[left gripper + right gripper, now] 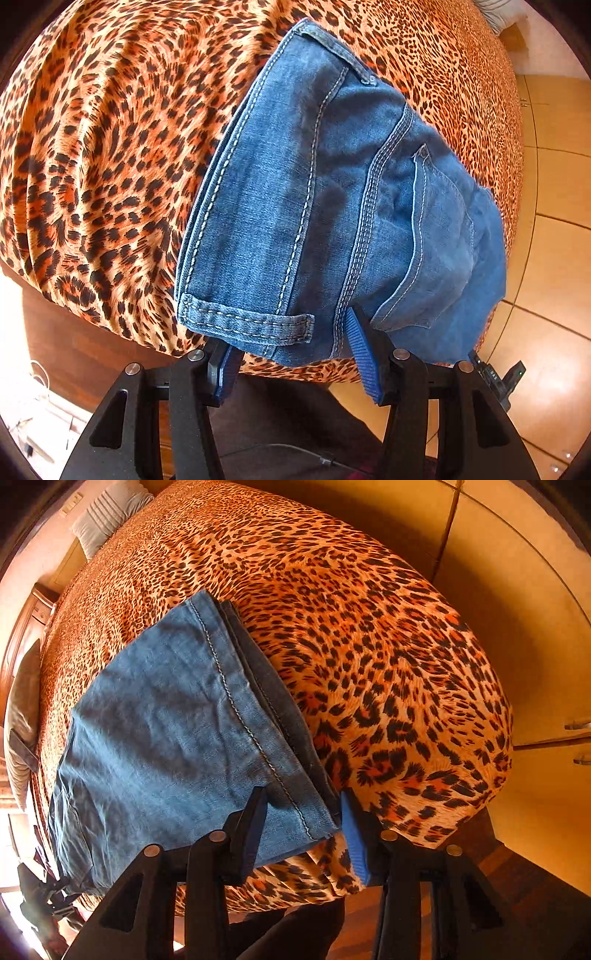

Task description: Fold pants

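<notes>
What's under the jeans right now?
The leopard-print bedspread lies under the jeans, showing all around them. Whatever sits beneath the denim itself is covered.

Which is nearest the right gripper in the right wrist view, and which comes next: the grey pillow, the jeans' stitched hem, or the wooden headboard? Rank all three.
1. Stitched hem of the jeans: it runs down between the right gripper fingers.
2. Wooden headboard: far left edge of the bed.
3. Grey pillow: upper left, at the bed's far end.
</notes>
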The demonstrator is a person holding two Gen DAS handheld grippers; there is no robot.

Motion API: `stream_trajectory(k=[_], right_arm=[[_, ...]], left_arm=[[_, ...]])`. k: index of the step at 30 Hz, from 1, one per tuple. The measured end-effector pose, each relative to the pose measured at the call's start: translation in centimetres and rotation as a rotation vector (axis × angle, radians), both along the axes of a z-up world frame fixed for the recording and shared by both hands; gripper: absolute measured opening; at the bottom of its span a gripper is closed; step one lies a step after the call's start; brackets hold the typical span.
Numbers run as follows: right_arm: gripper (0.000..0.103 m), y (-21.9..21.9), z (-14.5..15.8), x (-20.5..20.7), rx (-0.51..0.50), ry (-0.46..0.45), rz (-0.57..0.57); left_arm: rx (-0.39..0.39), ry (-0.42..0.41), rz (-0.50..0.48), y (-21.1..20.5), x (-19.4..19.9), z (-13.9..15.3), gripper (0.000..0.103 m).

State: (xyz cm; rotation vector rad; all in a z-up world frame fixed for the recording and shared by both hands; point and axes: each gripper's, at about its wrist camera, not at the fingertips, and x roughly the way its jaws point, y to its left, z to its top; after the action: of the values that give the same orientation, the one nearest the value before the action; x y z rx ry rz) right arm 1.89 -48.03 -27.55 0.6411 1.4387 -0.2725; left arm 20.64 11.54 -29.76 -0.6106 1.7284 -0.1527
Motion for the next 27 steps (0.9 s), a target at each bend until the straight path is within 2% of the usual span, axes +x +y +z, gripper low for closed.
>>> stream_trajectory(k=[2,4,6,8,11,13,14,15,17,19,21,24,27], right_arm=[[0.004,-0.7,0.3,-0.6,0.03,-0.032,-0.014],[0.003,-1.4,0.9,-1.6,0.048,-0.059,-0.037],[0.0,-2.2,0.0,-2.5,0.015,-0.003,-0.035],[0.0,-3.2,-1.2,-3.5,0.041,0.027,-0.08],[0.006,-4.5,-0.1,-4.2,0.136,-0.088,-0.188],[0.008,-5.0,0.9,-3.6,0.19,-0.148,-0.203],[0.014,-5.1,1.5,-2.9,0.197,-0.175,-0.191],[0.024,-5.0,2.0,-2.0,0.193,-0.201,-0.176],[0.038,-4.9,2.7,0.2,0.209,-0.256,-0.146],[0.039,-5.0,2.9,2.4,0.215,-0.297,-0.121],[0.041,-5.0,2.6,5.3,0.21,-0.315,-0.092],[0.043,-4.8,1.1,9.0,0.206,-0.3,-0.057],[0.044,-4.4,-0.6,11.9,0.232,-0.272,-0.026]], left_arm=[[-0.006,-0.007,-0.015,-0.4,-0.3,0.2,0.029],[0.021,-0.025,-0.028,-0.9,-0.6,0.6,0.027],[0.078,-0.024,-0.075,-1.9,-0.7,0.0,0.028],[0.094,0.021,-0.092,-2.4,-0.9,-1.2,0.028],[0.023,0.021,-0.082,-2.3,-1.0,-0.7,0.028],[-0.038,0.007,-0.137,-2.5,-1.1,0.7,0.03],[-0.074,-0.006,-0.178,-2.7,-0.9,1.8,0.032],[-0.097,-0.03,-0.22,-3.1,-0.9,3.0,0.034],[-0.121,-0.093,-0.32,-4.2,-1.0,6.0,0.038],[-0.1,-0.169,-0.371,-6.1,0.0,8.3,0.046],[-0.078,-0.207,-0.364,-7.5,1.0,9.7,0.057],[-0.191,-0.174,-0.311,-10.4,1.2,9.8,0.057],[-0.249,-0.138,-0.412,-16.2,0.6,8.2,0.057]])
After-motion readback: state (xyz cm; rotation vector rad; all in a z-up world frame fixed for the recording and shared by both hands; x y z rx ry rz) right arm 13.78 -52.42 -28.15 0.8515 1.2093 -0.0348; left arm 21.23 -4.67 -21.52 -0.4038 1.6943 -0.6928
